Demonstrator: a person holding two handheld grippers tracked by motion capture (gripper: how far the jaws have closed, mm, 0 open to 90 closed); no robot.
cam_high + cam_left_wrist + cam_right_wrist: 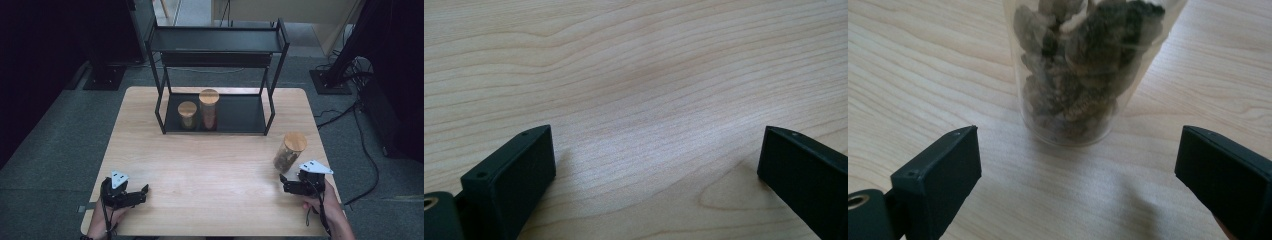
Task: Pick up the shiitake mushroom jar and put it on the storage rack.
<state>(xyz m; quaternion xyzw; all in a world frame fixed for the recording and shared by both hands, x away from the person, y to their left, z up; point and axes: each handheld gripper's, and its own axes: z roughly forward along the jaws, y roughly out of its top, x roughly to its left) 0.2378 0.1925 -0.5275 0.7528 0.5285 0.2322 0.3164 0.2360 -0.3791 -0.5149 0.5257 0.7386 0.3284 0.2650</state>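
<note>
A clear glass jar (288,151) with a wooden lid stands on the table's right side, filled with brown dried pieces. My right gripper (286,183) sits just in front of it, open, jaws wide and pointing at the jar (1080,70) with a gap between. Two more wooden-lidded jars, a short one (187,115) and a tall one (209,108), stand on the lower shelf of the black rack (272,107). My left gripper (145,191) rests open at the table's front left, with bare wood (649,100) between its jaws.
The wooden table (200,165) stands on grey carpet. The rack's upper shelf (215,40) holds nothing. Cables (367,150) and black stand bases lie on the floor to the right and back left.
</note>
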